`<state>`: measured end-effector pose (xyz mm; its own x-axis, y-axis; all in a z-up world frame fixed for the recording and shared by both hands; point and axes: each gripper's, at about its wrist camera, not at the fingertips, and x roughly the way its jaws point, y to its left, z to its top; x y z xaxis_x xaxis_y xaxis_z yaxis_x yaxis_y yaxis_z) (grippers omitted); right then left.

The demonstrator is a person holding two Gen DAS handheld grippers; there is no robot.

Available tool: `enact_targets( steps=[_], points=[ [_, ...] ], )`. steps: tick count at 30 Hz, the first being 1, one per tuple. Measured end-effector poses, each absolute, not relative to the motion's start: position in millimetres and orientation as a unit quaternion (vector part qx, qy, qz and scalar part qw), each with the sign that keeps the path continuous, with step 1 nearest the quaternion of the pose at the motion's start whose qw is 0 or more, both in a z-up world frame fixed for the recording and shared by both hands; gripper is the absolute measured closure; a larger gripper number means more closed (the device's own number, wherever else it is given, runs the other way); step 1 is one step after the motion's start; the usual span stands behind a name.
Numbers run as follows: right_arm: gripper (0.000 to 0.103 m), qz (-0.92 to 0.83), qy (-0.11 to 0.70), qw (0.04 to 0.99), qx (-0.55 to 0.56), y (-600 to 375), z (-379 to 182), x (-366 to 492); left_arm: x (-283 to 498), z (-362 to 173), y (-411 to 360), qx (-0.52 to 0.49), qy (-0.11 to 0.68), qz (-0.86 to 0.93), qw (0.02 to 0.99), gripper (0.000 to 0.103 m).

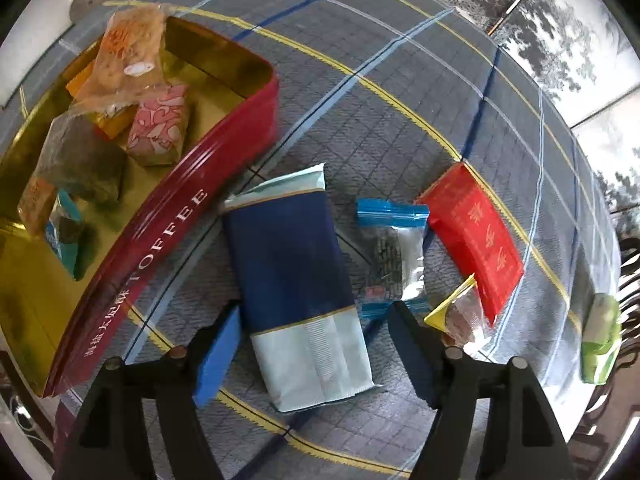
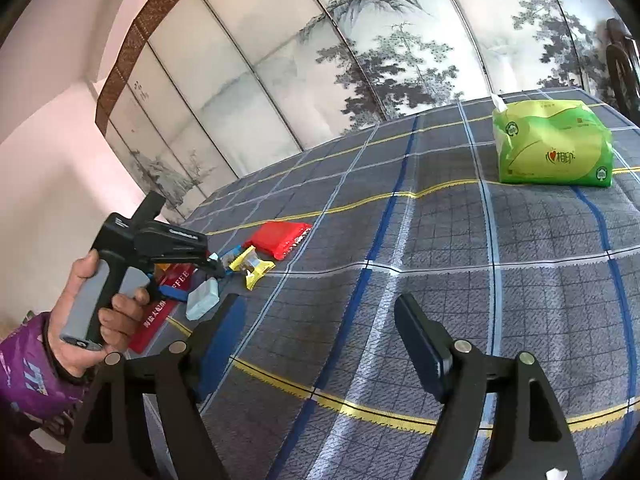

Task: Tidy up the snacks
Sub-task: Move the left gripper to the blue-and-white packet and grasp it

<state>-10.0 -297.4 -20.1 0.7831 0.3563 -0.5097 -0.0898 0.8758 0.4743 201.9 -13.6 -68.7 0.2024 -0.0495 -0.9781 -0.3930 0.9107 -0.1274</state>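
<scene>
A red toffee tin [image 1: 168, 216] with a gold inside lies open at the left and holds several wrapped snacks [image 1: 156, 124]. On the cloth beside it lie a navy and pale blue packet [image 1: 296, 280], a clear packet with blue ends [image 1: 394, 256], a red packet [image 1: 474, 240] and a yellow-edged candy [image 1: 460, 312]. My left gripper [image 1: 316, 344] is open, its fingers on either side of the navy packet's near end. My right gripper [image 2: 320, 340] is open and empty over bare cloth. The right wrist view shows the left gripper [image 2: 200, 276] over the snacks and the red packet [image 2: 278, 238].
A green tissue pack [image 2: 554, 144] stands at the far right of the table and shows at the right edge of the left wrist view [image 1: 600, 340]. A checked blue-grey cloth [image 2: 440, 260] covers the table. A painted screen [image 2: 360, 40] stands behind it.
</scene>
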Motion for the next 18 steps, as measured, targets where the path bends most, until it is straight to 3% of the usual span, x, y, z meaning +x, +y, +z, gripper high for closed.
enact_targets(
  steps=[18],
  points=[
    [0.017,0.100,0.308,0.915,0.241,-309.4,-22.2,-6.2,172.6,-68.7,-21.9,-0.099,0.614,0.070,0.780,0.030]
  ],
)
